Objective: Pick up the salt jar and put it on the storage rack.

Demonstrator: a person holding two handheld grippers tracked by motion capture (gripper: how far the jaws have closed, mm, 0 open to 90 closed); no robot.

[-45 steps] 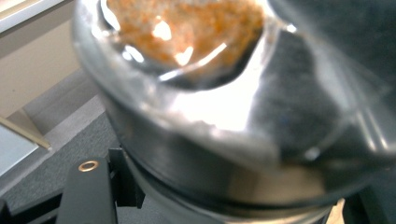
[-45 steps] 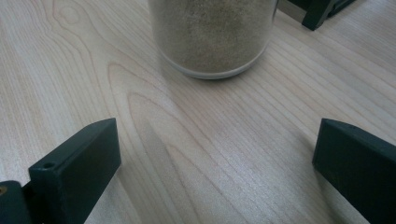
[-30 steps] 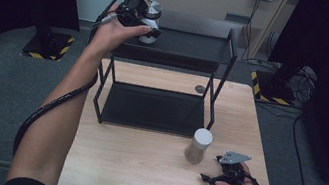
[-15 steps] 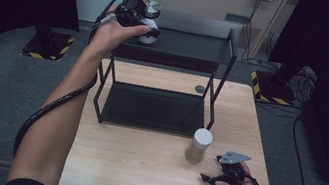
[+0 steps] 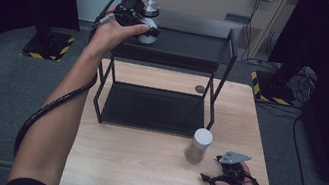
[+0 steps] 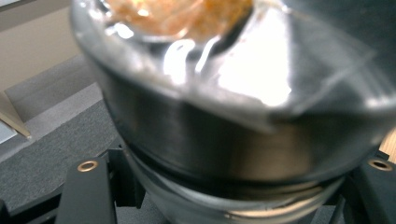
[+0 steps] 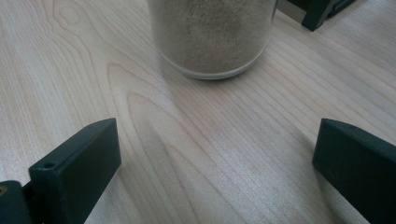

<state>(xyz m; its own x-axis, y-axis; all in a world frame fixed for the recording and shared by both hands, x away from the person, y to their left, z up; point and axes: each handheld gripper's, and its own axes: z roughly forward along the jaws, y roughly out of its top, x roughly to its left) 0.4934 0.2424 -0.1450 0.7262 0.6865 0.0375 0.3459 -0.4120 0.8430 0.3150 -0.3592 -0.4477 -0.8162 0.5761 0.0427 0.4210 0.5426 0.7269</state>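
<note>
1. Left gripper view is showing the held jar [image 6: 224, 140] at very close range: a clear glass body with a broad metal lid band, orange contents visible through the top. The left gripper [image 6: 229, 186] is clamping it, one black jaw on each side just below the lid band.
2. High view is placing this jar [image 5: 149, 19] at the left end of the top shelf of the black rack [image 5: 185, 45], with the left gripper [image 5: 137, 14] still around it; whether its base is resting on the shelf cannot be told.
3. Handling judgement: the jar is reading as rigid, smooth and breakable, moderately heavy for its size. The glass is likely slippery, so the grip is best taken on the neck directly under the lid, where the rim is stopping any downward slip.
4. Right gripper view is showing a second jar [image 7: 212, 37] filled with pale powder, standing upright on the wooden table [image 7: 187, 154].
5. The right gripper [image 7: 210, 168] is resting low near this jar with its jaws standing wide apart, touching nothing.
6. Markings: no brand, label or legible writing is appearing on either jar, the rack or the grippers.
</note>
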